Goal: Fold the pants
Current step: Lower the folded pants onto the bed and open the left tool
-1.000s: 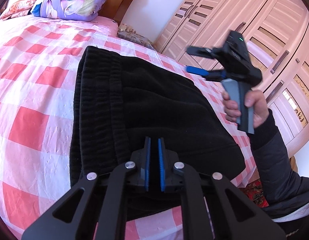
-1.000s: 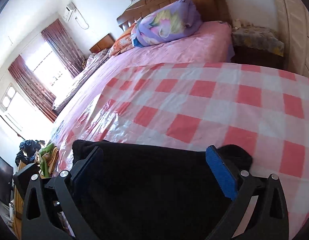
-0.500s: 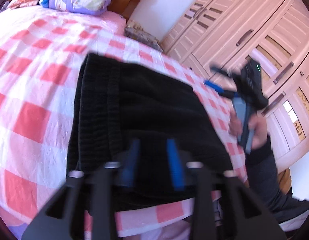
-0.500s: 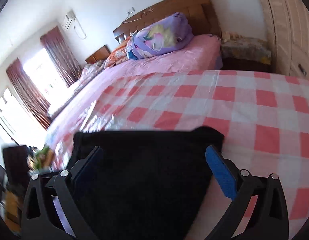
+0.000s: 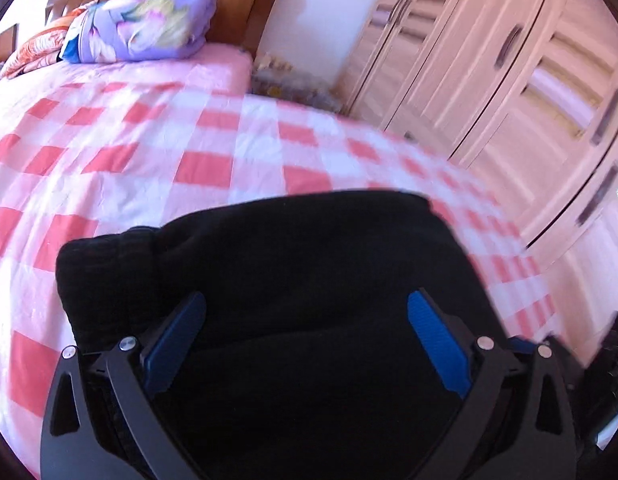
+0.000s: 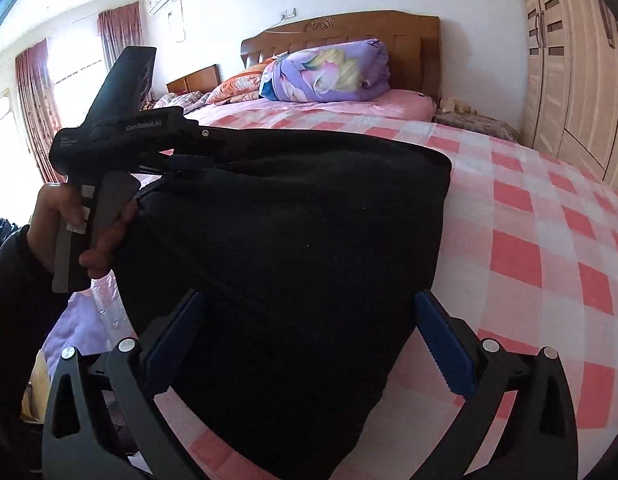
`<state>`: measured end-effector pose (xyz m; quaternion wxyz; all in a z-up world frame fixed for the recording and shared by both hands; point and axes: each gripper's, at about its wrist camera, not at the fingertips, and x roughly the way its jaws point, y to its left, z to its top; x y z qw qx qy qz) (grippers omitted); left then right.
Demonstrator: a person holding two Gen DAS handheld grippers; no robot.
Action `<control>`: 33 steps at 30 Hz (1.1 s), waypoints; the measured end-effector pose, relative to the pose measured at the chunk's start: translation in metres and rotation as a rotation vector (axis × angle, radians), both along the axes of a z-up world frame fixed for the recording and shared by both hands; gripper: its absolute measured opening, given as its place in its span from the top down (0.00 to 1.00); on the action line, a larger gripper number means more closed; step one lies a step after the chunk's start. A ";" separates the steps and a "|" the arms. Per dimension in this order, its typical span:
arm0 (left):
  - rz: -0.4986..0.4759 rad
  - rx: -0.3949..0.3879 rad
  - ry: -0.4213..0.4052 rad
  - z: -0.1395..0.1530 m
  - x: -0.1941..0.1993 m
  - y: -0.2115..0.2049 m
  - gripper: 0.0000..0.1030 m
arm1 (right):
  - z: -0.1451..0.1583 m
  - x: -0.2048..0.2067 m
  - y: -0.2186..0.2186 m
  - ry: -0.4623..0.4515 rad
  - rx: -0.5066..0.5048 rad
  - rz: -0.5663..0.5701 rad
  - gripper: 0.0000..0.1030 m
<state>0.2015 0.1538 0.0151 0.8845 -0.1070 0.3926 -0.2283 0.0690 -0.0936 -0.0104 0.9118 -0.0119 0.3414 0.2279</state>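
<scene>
Black pants (image 5: 301, 280) lie folded in a thick stack near the foot edge of the bed; they also show in the right wrist view (image 6: 301, 248). My left gripper (image 5: 305, 340) is open, its blue pads wide apart just above the stack's near side. In the right wrist view the left gripper (image 6: 197, 152) sits at the stack's far left corner, held by a hand. My right gripper (image 6: 309, 344) is open, its pads wide apart over the near end of the stack. Neither holds cloth.
The bed has a pink and red checked sheet (image 5: 157, 152). A purple folded quilt (image 6: 329, 72) lies by the wooden headboard (image 6: 349, 32). A pale wardrobe (image 5: 509, 80) stands to the right. A bedside stand (image 6: 473, 120) is beside the headboard.
My left gripper has opened from shut to wide and let go of the pants. My right gripper has swung round and come in low over the stack's near end.
</scene>
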 end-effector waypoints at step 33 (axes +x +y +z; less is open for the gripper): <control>-0.009 -0.142 0.018 -0.004 0.004 0.022 0.02 | 0.042 0.211 -0.042 0.265 0.419 0.101 0.04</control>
